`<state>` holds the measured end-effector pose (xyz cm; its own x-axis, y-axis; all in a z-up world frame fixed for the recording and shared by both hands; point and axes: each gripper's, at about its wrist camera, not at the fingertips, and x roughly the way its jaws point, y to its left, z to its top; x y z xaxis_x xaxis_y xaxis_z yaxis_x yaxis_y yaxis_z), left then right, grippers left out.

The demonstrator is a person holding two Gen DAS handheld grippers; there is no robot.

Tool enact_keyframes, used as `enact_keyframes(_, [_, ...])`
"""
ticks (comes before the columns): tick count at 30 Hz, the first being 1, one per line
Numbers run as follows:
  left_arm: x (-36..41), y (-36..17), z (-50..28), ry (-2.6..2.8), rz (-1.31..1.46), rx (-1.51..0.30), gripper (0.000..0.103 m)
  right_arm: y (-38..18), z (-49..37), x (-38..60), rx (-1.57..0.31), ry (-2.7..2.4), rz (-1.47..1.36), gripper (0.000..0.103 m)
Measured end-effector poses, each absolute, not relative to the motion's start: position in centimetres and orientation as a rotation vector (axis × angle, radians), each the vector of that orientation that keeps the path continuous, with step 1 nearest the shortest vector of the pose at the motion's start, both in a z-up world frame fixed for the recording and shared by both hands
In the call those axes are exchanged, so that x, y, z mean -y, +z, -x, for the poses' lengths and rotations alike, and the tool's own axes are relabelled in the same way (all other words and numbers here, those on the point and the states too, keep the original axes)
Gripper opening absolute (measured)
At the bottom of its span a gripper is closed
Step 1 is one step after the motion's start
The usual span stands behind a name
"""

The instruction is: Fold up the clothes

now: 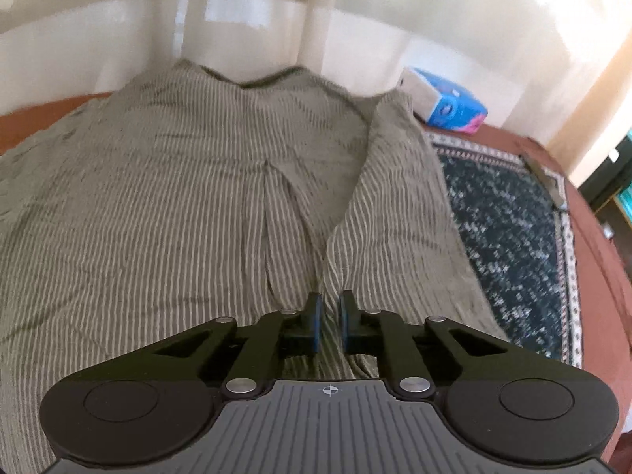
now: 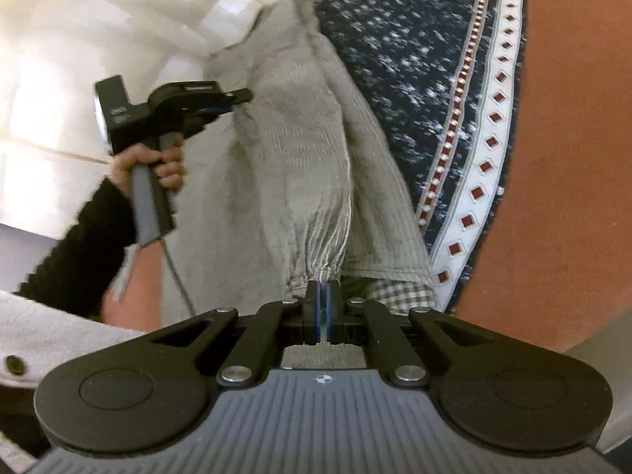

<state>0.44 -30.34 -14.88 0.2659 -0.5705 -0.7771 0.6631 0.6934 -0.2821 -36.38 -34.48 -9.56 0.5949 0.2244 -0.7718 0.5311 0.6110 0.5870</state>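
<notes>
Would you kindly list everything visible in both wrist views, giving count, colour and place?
Striped grey-green cotton shirt: one, spread on the rug, a fold lifted at its right side.
Dark blue patterned rug: one, white diamond border, under the shirt.
Red-brown floor covering: one, around the rug.
Blue and pink tissue pack: one, by the cream wall.
Checked fabric: one patch, black-white, under the shirt hem.
Left claw: black, slightly open, over the shirt.
Right claw: black, shut on shirt fabric.
Left hand: gripping the handle, black sleeve.
</notes>
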Motion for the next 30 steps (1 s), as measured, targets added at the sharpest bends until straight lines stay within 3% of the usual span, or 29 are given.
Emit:
enact_keyframes(2, [30.5,-15.0,-0.3,-0.841,-0.114,-0.998,0.034,-10.5,36.2,34.5,-0.986,-0.25,-0.908,0.003])
enact_keyframes(6, [30.3,-14.8,-0.4,-0.834,-0.098,-0.999,0.041,-11.0,36.0,34.5,-1.021,-0.27,-0.89,0.005])
enact_keyframes(10, [29.2,-13.1,-0.7,-0.823,-0.046,-0.975,0.042,-10.5,36.1,34.4,-1.027,-0.272,-0.873,0.013])
enact_keyframes(16, [29.7,-9.6,-1.2,-0.844,-0.009,-0.868,0.047,-5.0,34.3,38.2,-0.893,-0.239,-0.731,0.024])
enact_keyframes(22, [33.7,-10.1,-2.5,-0.816,-0.09,-0.861,0.048,-1.7,24.0,47.5,-0.721,-0.097,-0.575,0.025])
enact_keyframes(30, [36.4,-11.7,-2.1,-0.745,-0.17,-0.877,0.049,-6.2,7.2,56.7,-0.688,0.087,-0.59,0.024])
